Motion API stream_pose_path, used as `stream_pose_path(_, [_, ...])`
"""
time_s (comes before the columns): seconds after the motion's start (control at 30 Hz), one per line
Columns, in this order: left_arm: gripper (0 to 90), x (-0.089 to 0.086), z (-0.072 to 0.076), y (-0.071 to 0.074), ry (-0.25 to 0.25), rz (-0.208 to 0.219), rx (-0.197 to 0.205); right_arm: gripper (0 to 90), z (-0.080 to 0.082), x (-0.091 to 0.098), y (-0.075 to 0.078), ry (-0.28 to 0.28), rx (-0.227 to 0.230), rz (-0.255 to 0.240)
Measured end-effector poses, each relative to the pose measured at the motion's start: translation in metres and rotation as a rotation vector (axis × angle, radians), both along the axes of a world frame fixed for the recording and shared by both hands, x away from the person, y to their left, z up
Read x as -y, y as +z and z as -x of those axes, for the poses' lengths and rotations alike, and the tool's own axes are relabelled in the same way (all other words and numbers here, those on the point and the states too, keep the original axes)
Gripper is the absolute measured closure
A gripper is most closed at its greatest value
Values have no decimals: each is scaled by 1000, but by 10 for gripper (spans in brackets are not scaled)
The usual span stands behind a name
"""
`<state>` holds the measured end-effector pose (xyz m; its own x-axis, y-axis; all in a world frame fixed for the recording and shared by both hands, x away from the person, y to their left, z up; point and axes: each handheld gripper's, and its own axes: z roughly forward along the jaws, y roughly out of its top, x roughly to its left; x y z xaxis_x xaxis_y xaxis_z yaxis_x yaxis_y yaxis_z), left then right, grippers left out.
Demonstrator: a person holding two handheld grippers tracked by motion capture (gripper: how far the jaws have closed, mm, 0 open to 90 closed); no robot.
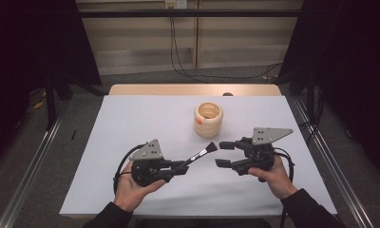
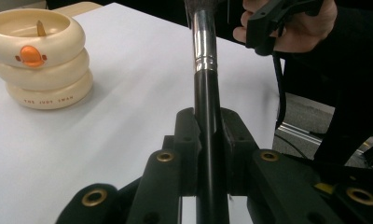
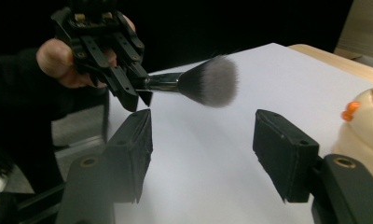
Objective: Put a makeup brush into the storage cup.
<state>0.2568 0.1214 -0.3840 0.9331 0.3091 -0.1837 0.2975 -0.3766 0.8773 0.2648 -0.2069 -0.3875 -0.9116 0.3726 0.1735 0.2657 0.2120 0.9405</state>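
Observation:
A makeup brush (image 1: pixel 202 153) with a black handle, a silver ferrule and grey bristles is held off the white table, and my left gripper (image 1: pixel 183 167) is shut on its handle (image 2: pixel 207 93). The bristles (image 3: pixel 210 81) point toward my right gripper (image 1: pixel 220 154). That gripper is open, its jaws set wide apart with nothing between them (image 3: pixel 203 140), and the brush tip hangs just beyond their tips. A cream holder (image 1: pixel 208 119) made of stacked rings with an orange beak stands upright behind both grippers, and something thin stands inside it (image 2: pixel 40 29).
A white sheet (image 1: pixel 145 123) covers the table, with a wooden edge (image 1: pixel 193 89) at the far side. Metal rails (image 1: pixel 321 147) run along both sides. Cables trail from each gripper toward the person's forearms.

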Motion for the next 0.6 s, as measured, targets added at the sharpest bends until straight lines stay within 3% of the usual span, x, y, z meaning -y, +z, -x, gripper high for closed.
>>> stream_pose_path(0.3, [793,5,2,0,1,39,12,392,-1,-5,-5,39,-36,-54])
stream_pose_path(0.47, [792,8,4,-1,-11,43,12,460,-3,-2,-4,55,-40,-97])
stream_pose_path(0.6, [792,12,5,-2,-29,31,12,463,-5,-2,-5,70,-54,-102])
